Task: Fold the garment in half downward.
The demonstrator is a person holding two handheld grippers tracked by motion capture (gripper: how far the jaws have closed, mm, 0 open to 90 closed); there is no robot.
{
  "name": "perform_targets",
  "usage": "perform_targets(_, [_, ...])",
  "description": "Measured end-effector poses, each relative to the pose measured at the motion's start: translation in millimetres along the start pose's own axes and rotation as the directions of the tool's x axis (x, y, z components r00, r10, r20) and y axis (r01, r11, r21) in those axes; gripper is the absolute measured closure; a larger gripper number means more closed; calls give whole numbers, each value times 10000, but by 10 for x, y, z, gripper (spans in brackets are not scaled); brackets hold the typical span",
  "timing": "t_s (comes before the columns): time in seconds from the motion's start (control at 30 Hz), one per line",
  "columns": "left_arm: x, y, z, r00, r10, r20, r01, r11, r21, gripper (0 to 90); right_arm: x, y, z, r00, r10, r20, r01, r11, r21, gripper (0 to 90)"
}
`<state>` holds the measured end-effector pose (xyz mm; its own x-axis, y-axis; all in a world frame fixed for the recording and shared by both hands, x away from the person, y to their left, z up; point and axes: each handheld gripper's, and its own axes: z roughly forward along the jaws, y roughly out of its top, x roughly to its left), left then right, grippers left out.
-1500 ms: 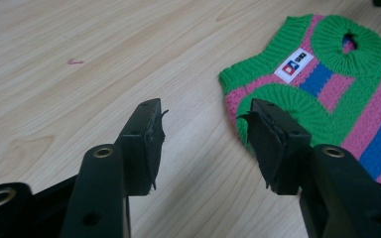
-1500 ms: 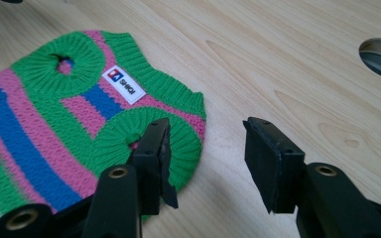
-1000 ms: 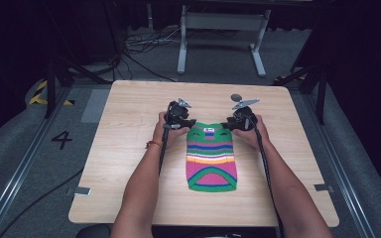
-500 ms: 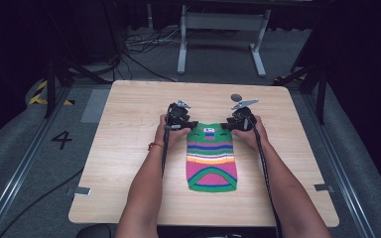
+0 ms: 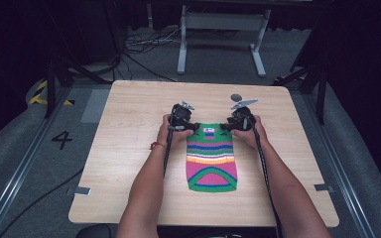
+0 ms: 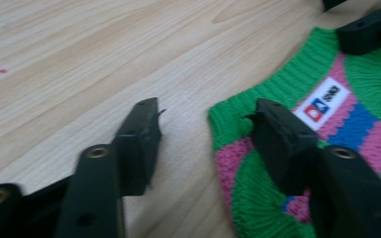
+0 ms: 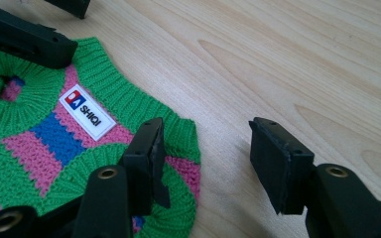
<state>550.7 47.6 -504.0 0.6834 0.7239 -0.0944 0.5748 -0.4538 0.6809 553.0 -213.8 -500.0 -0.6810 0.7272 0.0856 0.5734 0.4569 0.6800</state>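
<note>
Wood table (image 5: 129, 163): striped sweater (image 5: 211, 161) flat. Left gripper (image 5: 182, 119) at its 11 o'clock corner, right gripper (image 5: 239, 120) at 1; both jaws just opening, gripping nothing.

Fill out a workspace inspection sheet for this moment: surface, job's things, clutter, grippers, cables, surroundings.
Surface: wooden table, small red mark in the left gripper view.
Job's things: striped knit sweater lying flat, white label near its collar.
Clutter: small round dark thing on the table's far side.
Grippers: left gripper and right gripper open at the sweater's two far corners, jaws just been opening, one jaw of each over the knit, no grip.
Cables: one cable trails along each forearm; more on the floor.
Surroundings: dark room, grey floor, metal frame beyond.
</note>
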Motion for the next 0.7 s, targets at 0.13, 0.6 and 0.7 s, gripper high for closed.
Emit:
perform_targets(0.13, [-8, 7, 5, 9998, 147, 101, -147, 9999, 10, 469, 2, -3, 5, 9993, 88, -360, -88, 10000, -6, 603])
perform_targets(0.6, [-34, 30, 0, 9957, 441, 817, -443, 9990, 11, 814, 127, 29, -8, 9974, -667, -273, 670, 9977, 116, 857])
perform_targets(0.7, [-42, 54, 2, 9967, 573, 576, -568, 9983, -101, 831, 114, 30, -25, 9973, -676, -282, 677, 9977, 34, 862])
